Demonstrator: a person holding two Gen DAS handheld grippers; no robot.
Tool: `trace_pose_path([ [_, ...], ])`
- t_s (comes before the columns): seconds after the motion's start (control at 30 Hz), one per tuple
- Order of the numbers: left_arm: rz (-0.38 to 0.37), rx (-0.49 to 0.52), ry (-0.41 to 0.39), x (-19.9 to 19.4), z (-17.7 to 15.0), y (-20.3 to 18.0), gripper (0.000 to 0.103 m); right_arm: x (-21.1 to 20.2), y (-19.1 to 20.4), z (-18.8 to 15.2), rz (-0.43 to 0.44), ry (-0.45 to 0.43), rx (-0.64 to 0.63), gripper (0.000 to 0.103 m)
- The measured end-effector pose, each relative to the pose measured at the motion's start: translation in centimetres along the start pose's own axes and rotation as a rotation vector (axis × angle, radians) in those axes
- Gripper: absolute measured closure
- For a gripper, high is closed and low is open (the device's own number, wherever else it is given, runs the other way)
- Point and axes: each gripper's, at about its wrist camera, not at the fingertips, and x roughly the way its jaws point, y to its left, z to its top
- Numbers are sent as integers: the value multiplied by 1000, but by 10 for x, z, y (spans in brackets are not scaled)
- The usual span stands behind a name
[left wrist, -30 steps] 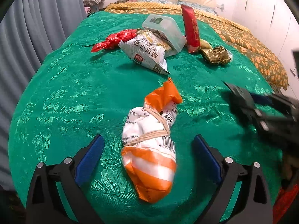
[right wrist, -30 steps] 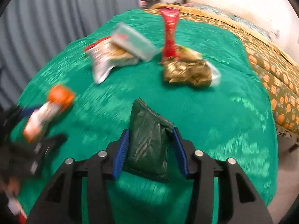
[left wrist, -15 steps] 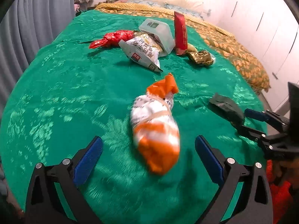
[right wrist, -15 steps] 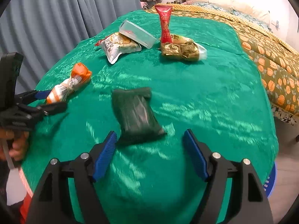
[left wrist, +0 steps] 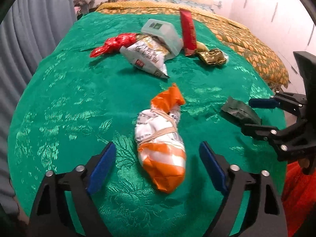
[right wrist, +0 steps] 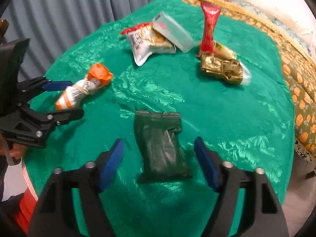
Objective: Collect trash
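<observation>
Left gripper (left wrist: 156, 165): closing, orange-white bundle (left wrist: 161, 138) between pads, untouched.
Right gripper (right wrist: 159, 158): closing, dark green packet (right wrist: 161, 144) between pads, untouched.
Clear box (left wrist: 163, 35): beyond both; contents unclear.

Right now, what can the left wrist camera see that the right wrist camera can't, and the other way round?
Only the left wrist view shows the whole red twisted wrapper and the right gripper from the side, closing around the dark green packet.

Only the right wrist view shows the left gripper from the side, closing around the orange bundle, the hand holding it, and the clear sleeve around the gold wrapper.

Both show the green cloth, white bag, plastic box and tall red packet.
</observation>
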Motion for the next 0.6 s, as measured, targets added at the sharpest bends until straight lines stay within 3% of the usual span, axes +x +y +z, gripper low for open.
trace_pose_path([
  [0.07,13,0,5,0,0,0,29,2,-3,1,2,20,14,50],
  [0.13,21,12,7,0,-1,-3,52,-2,-3,-1,-4,19,23,65],
  [0.17,19,17,9,1,-1,-4,59,-6,-4,-4,-7,11,33,67],
  [0.43,-10,8,-61,-24,-2,-18,62,-48,-6,-27,17,-85,74,70],
  [0.6,-43,26,-65,-30,1,-43,62,-71,-25,-48,17,-128,119,70],
])
